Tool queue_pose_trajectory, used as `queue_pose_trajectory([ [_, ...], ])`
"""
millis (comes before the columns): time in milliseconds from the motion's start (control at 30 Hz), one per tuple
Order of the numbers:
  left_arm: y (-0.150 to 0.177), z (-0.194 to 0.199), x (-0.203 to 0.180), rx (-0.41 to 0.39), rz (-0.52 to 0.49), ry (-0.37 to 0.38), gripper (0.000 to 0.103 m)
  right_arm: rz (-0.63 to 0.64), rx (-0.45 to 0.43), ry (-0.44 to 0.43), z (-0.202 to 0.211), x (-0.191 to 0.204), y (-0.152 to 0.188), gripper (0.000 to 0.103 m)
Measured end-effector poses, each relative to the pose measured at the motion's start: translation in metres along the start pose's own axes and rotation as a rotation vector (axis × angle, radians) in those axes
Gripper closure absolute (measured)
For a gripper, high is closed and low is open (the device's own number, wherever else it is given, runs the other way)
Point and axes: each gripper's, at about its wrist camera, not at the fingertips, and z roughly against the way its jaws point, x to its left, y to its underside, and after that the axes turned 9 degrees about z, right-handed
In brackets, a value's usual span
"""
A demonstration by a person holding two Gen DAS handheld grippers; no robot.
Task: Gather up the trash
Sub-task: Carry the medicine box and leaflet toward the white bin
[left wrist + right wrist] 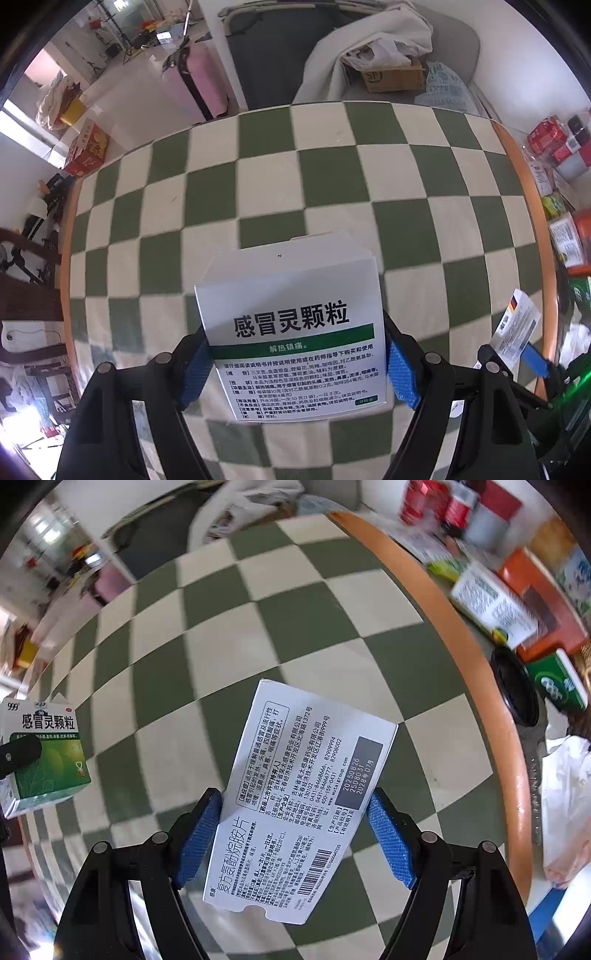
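two medicine cartons held over a green-and-cream checked bench, one per gripper.
left wrist view: left gripper (295, 369), jaws clenched on the white cold-granule box (291, 325), raised over the bench (295, 177); right gripper's carton at the right edge. right wrist view: right gripper (291, 838), jaws clamped on the flat white tablet box (299, 797), tilted, above the bench near its orange rim (476, 686); cold-granule box far left.

Boxes (491, 513) beyond the table's rim (436, 602) are blurred, labels unreadable.
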Motion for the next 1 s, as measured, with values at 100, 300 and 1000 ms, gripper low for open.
queue_pose_trajectory([
  [100, 0.03, 0.015, 0.028, -0.011, 0.014, 0.004, 0.025, 0.085, -0.029, -0.002, 0.018, 0.013, 0.022, 0.022],
  [300, 0.102, 0.042, 0.088, -0.023, 0.06, 0.019, 0.025, 0.163, -0.064, -0.029, 0.057, 0.035, 0.069, 0.022],
  [1000, 0.392, 0.088, 0.263, 0.031, 0.024, 0.165, 0.025, 0.094, -0.083, -0.115, 0.169, 0.141, 0.438, 0.022],
])
